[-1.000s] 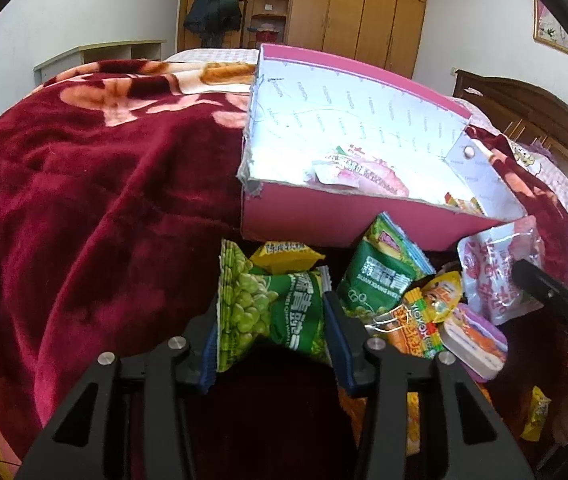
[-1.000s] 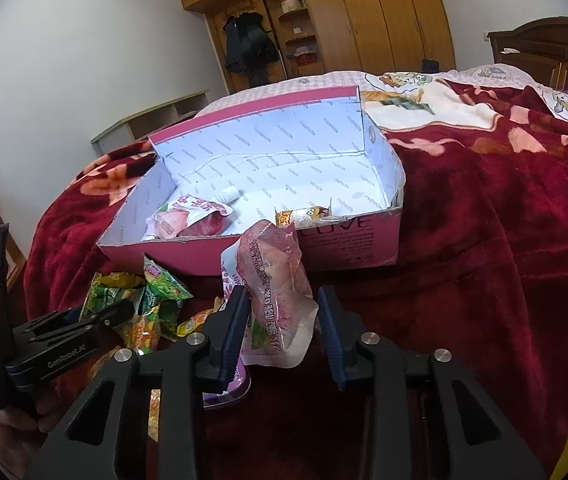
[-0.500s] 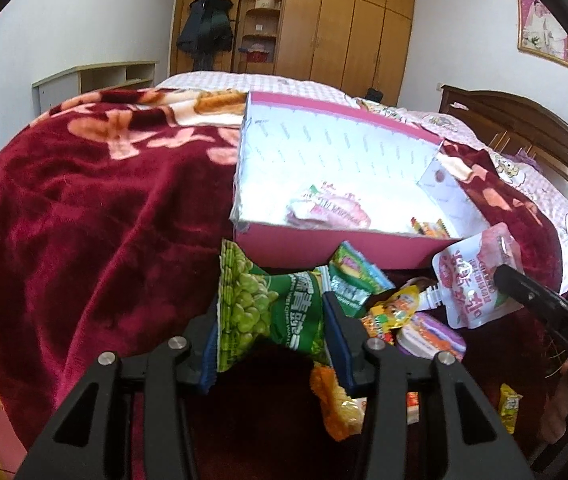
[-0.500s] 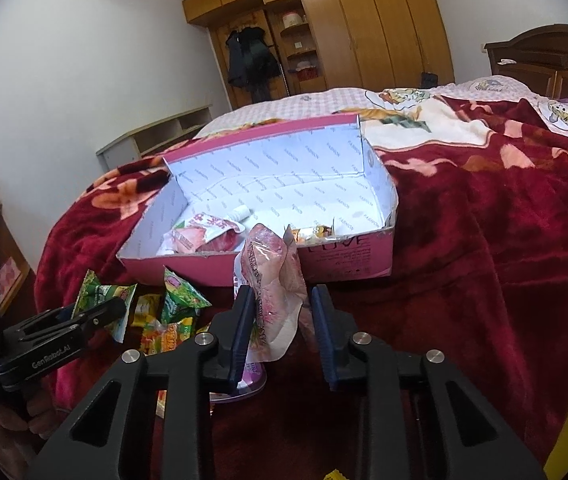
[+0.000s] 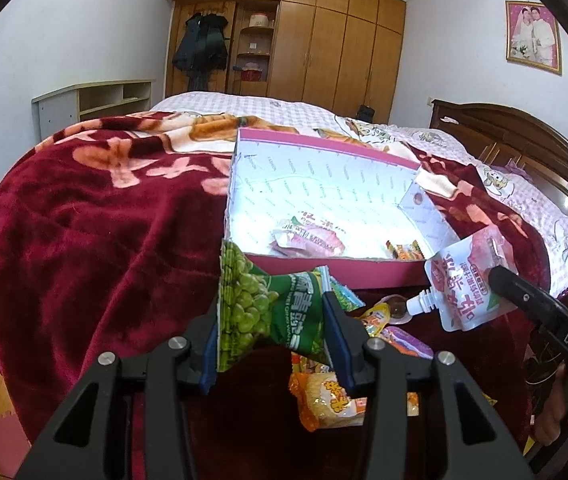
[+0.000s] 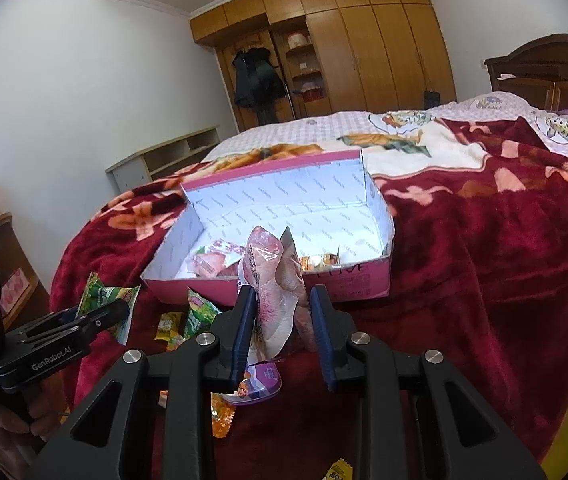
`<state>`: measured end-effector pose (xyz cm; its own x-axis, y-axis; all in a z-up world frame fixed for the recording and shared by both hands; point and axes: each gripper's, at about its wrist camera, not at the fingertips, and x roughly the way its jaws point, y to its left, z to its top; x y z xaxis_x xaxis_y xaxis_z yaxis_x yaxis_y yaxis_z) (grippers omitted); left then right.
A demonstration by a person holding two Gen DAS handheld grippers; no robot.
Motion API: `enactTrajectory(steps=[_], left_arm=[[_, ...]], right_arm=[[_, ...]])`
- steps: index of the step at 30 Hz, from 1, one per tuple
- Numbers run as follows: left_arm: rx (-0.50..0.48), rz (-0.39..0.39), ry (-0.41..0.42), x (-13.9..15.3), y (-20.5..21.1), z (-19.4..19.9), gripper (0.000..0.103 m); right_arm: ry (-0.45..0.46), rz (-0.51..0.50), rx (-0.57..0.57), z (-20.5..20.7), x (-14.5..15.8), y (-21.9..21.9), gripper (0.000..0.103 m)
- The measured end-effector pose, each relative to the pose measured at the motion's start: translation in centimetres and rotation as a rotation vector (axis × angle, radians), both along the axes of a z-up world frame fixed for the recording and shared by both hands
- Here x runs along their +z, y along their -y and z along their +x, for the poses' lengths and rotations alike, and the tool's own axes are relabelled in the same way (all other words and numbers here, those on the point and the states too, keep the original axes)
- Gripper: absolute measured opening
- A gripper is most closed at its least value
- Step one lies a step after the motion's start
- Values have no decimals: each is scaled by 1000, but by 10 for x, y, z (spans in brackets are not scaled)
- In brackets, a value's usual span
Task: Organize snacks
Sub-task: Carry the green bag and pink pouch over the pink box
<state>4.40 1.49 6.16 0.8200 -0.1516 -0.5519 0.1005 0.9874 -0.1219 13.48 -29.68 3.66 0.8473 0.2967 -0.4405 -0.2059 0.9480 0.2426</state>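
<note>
Both grippers clamp snacks above the bed's red blanket (image 5: pixel 84 240): left gripper (image 5: pixel 272 316) grips a green pea packet (image 5: pixel 260 308), right gripper (image 6: pixel 280 312) a pink spouted pouch (image 6: pixel 274 276). Likely step: carrying both to the pink box (image 6: pixel 360 280) just ahead, then releasing inside. Loose snacks beneath are partly hidden.

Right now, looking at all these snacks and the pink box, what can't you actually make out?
- Snacks in the pink box: right wrist view, partly hidden by the pink pouch and the near wall.
- Loose snacks on the blanket: left wrist view, covered by the green pea bag and left gripper.
- Pouch lettering: right wrist view, crumpled.
</note>
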Motion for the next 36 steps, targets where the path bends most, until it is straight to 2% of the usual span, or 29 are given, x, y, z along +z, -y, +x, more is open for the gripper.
enactTrajectory(steps=[15,28,36], left_arm=[[-21,28,48,25,15,15,47],[-28,67,64,39,24,61,47],[-32,72,54,37,29,96,47]], right_arm=[[48,-10,-14,3,19,7,29],[108,-59,-30,31,41,7,29],[98,-80,-28,60,41,4,29]])
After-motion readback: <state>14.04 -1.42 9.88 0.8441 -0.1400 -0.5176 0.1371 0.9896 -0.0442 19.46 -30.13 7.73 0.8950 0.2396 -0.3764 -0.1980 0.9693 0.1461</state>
